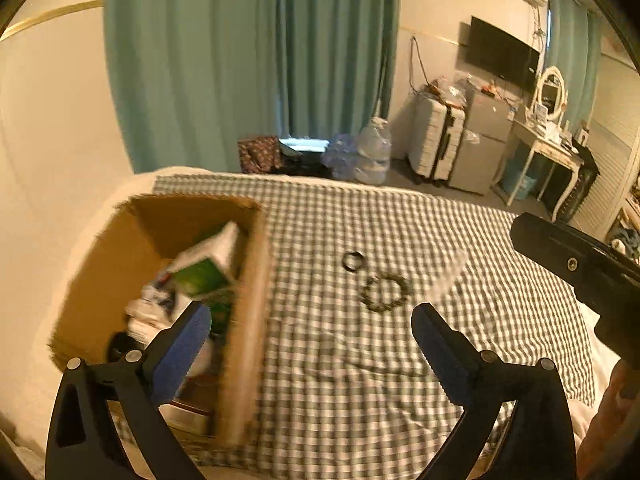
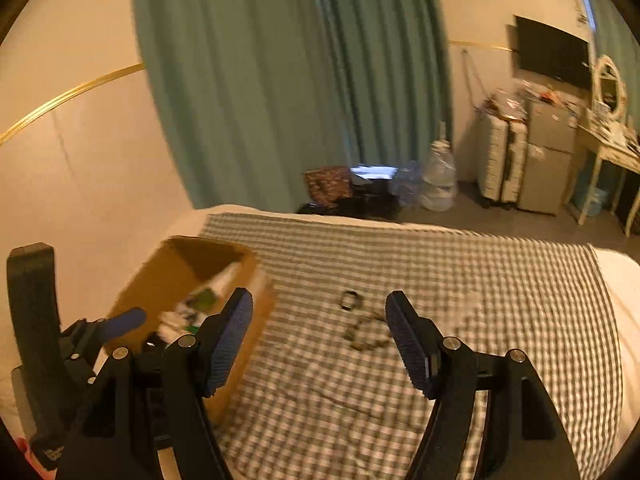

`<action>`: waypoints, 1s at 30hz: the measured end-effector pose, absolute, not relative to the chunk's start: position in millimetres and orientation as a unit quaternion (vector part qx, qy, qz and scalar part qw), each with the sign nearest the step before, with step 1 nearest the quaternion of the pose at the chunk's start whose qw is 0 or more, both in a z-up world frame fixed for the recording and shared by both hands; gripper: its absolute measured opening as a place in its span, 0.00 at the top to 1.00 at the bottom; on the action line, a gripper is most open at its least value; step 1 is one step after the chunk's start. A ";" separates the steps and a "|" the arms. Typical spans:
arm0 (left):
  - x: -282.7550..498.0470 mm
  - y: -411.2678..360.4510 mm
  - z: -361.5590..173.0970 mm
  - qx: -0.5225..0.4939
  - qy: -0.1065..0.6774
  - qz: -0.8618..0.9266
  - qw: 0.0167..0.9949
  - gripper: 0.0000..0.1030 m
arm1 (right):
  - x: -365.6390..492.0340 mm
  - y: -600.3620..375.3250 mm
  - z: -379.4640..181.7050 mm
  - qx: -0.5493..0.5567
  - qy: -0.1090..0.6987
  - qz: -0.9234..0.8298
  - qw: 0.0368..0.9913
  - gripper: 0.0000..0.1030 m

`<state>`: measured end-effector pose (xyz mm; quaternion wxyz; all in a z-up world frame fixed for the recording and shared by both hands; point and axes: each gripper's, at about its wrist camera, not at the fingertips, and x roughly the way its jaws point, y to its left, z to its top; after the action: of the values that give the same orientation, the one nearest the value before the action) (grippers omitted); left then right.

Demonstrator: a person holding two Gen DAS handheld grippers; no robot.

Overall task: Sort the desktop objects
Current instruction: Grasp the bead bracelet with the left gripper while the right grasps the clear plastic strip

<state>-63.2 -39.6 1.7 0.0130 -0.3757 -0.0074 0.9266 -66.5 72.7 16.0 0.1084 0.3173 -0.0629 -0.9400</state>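
Grippers wide apart, empty: left gripper [image 1: 310, 332] above box [image 1: 248, 280]; right gripper [image 2: 320, 332] above rings [image 2: 352, 300].

My left gripper [image 1: 311, 322] and right gripper [image 2: 319, 314] show matt black plastic arms, silver metal pivot pins and ribbed blue rubbery pads [image 2: 230, 340]. Under them lies a woven checked cloth [image 1: 440, 232], soft and creased. The cardboard box [image 1: 244, 320] is plain brown paper board, dull and rough at its edges; a glossy printed green carton [image 1: 204, 272] sits inside. A small black ring [image 1: 353, 260] looks smooth, while the dark bracelet [image 1: 386, 293] looks knobbly.
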 end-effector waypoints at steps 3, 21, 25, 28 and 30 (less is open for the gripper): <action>-74.1 -20.3 -18.0 -0.392 -0.001 0.920 0.014 0.00 | -73.9 103.7 -6.3 0.332 -0.079 -0.937 0.079 0.33; -181.7 44.6 -157.8 -0.467 0.024 0.883 0.026 0.00 | -187.1 193.6 -161.7 0.449 -0.142 -0.882 0.006 0.33; -210.4 48.5 -183.5 -0.475 0.029 0.879 0.029 0.00 | -219.2 192.1 -179.6 0.457 -0.152 -0.876 0.003 0.33; -222.0 50.4 -196.4 -0.477 0.008 0.878 0.043 0.00 | -240.7 185.9 -192.6 0.473 -0.137 -0.870 -0.022 0.33; -225.3 53.4 -203.9 -0.479 -0.001 0.876 0.051 0.00 | -249.3 182.5 -201.5 0.482 -0.136 -0.865 -0.034 0.34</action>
<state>-225.3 53.4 -203.9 0.0514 -0.4791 -0.0009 0.8763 -249.3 182.5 -201.5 -0.0339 0.4824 -0.1356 -0.8647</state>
